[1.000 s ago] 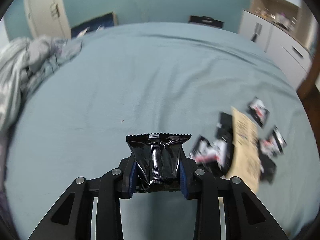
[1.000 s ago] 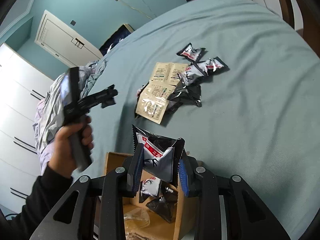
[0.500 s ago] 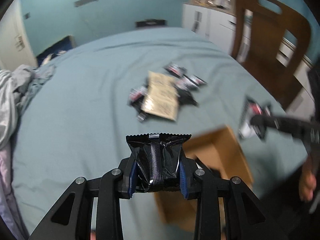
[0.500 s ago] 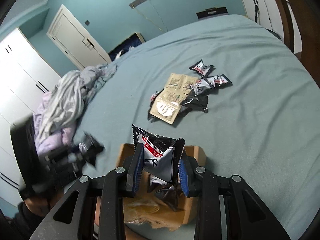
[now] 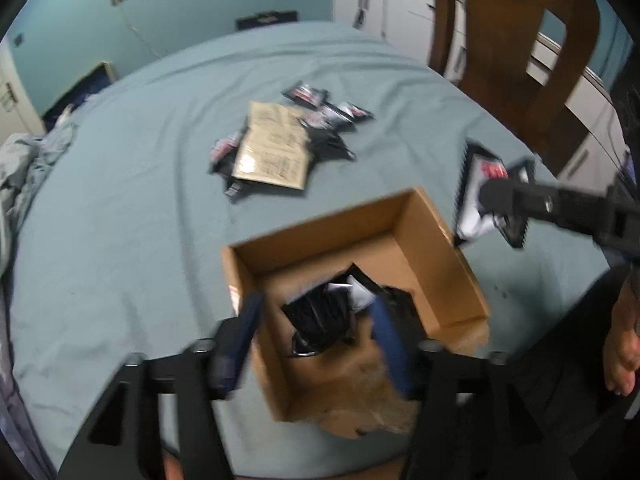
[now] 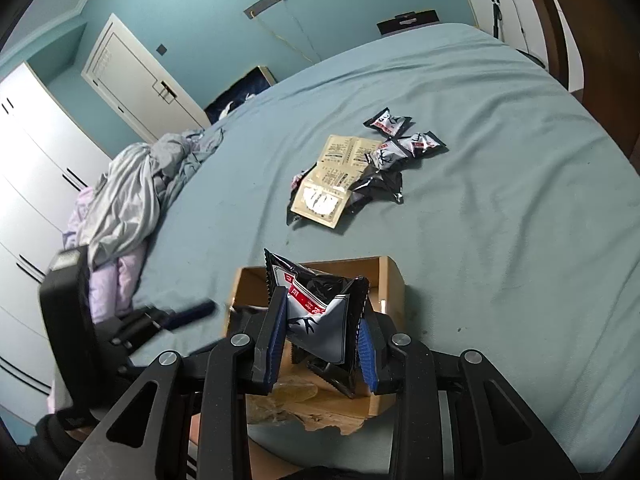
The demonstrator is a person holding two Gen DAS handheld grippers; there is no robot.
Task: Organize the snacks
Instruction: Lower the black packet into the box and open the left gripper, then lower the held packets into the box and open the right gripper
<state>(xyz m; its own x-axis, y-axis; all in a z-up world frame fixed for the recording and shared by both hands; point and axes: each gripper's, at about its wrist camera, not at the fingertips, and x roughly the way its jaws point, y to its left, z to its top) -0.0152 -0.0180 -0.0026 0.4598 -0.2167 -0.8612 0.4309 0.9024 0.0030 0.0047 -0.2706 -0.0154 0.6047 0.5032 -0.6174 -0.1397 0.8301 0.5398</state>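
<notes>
My left gripper (image 5: 316,316) is open over the brown cardboard box (image 5: 424,216); a black snack packet (image 5: 320,320) lies loose in the box between the spread fingers, on other packets. My right gripper (image 6: 322,332) is shut on a black, white and red snack packet (image 6: 320,320) above the box (image 6: 390,276). That gripper and its packet (image 5: 480,200) show at the right of the left wrist view, beside the box. A pile of snack packets (image 6: 388,152) and a beige sachet (image 6: 332,176) lie farther out on the teal bed.
Crumpled grey and lilac bedding (image 6: 128,200) lies at the bed's left side. A wooden chair (image 5: 520,52) and white cabinets (image 5: 392,12) stand at the right. White wardrobes (image 6: 36,160) and a door (image 6: 136,80) are on the left.
My left gripper has opened and dropped its black packet into the box after swinging over it. My right gripper still holds its packet, a little lower over the box.
</notes>
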